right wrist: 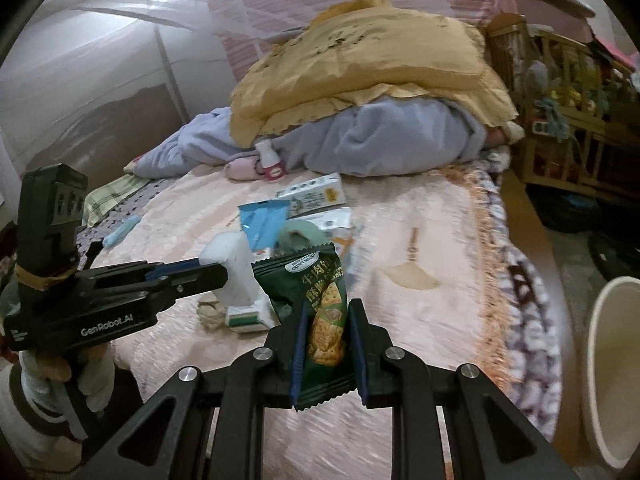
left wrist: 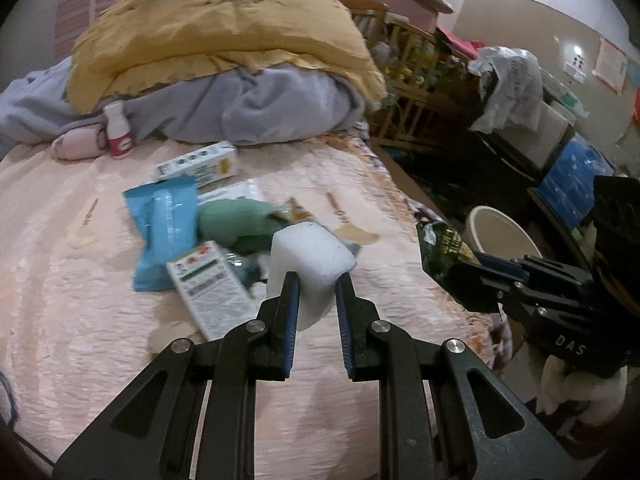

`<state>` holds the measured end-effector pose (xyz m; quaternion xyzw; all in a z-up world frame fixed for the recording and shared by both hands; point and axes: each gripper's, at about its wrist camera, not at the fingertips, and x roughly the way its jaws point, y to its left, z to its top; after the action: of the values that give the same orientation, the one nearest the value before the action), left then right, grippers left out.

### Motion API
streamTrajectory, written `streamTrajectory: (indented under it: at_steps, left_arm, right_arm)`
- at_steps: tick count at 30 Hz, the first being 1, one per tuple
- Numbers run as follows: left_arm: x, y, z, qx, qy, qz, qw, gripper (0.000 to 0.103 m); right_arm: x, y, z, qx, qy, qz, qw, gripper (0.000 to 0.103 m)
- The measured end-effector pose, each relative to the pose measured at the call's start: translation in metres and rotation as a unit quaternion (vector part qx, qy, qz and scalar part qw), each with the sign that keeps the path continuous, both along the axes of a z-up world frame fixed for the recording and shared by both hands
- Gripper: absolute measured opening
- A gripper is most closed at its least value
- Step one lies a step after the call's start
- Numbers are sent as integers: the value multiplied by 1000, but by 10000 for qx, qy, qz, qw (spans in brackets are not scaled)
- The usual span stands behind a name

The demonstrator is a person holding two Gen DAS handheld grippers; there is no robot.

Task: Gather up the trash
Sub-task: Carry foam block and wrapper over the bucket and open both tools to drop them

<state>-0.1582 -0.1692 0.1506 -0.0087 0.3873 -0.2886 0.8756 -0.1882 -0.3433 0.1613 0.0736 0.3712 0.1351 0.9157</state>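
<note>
On the left, the left gripper (left wrist: 316,280) is squeezing a white foam block (left wrist: 308,260) tight between its two fingers, holding it up over the pink bedspread (left wrist: 80,320), where a blue packet (left wrist: 162,232), two small white boxes (left wrist: 212,296) and a green cloth (left wrist: 236,220) are lying in a pile. To the right, the right gripper (right wrist: 328,308) is pinching a green cracker wrapper (right wrist: 320,312), also lifted off the bed. Farther right, a cream trash bin (right wrist: 600,380) is standing on the floor beside the bed.
</note>
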Motion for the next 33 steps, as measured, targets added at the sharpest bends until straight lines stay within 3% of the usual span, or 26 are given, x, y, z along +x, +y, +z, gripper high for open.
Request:
streamTrajectory:
  at_steps: [18, 33]
  left_arm:
    - [-19, -106, 7, 93, -121, -762, 9970, 16]
    - [-20, -200, 1, -142, 227, -1466, 9888, 16]
  right_arm:
    - [-40, -109, -3, 2, 21, -971, 9953, 19]
    - [-64, -212, -12, -136, 111, -1939, 9809, 19]
